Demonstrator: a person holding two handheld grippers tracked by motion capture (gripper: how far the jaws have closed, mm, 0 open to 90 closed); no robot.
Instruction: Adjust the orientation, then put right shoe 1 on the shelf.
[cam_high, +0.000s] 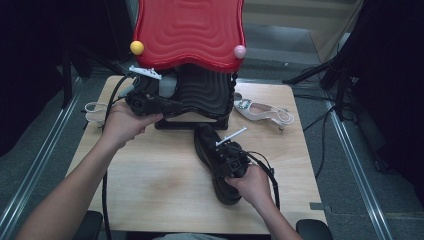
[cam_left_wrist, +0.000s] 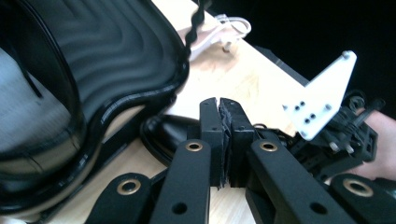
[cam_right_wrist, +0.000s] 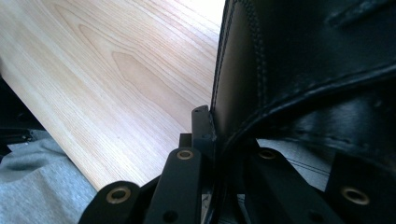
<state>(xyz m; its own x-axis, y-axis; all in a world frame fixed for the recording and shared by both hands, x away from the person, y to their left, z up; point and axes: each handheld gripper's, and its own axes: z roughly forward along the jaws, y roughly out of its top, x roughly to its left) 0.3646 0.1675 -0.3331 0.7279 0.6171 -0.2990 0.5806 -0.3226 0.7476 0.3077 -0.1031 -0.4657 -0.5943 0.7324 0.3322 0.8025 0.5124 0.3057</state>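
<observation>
A black leather shoe (cam_high: 212, 150) lies on the wooden table (cam_high: 160, 185) in front of a rack. My right gripper (cam_high: 227, 167) stands on the shoe, shut on its stitched edge (cam_right_wrist: 243, 93); the leather runs down between the jaws (cam_right_wrist: 219, 135). My left gripper (cam_high: 172, 106) hovers by the rack's black ribbed shelf (cam_high: 202, 92), pointing right. Its pads (cam_left_wrist: 219, 140) are pressed together with nothing between them. Past them lie the shoe's toe (cam_left_wrist: 163, 133) and the right gripper's white plate (cam_left_wrist: 322, 100).
The rack has a red wavy top (cam_high: 190, 30) with a yellow knob (cam_high: 136, 47) and a pink knob (cam_high: 240, 51). One white sandal (cam_high: 262, 112) lies right of the rack, another (cam_high: 95, 112) at the table's left edge. Black cables trail from both grippers.
</observation>
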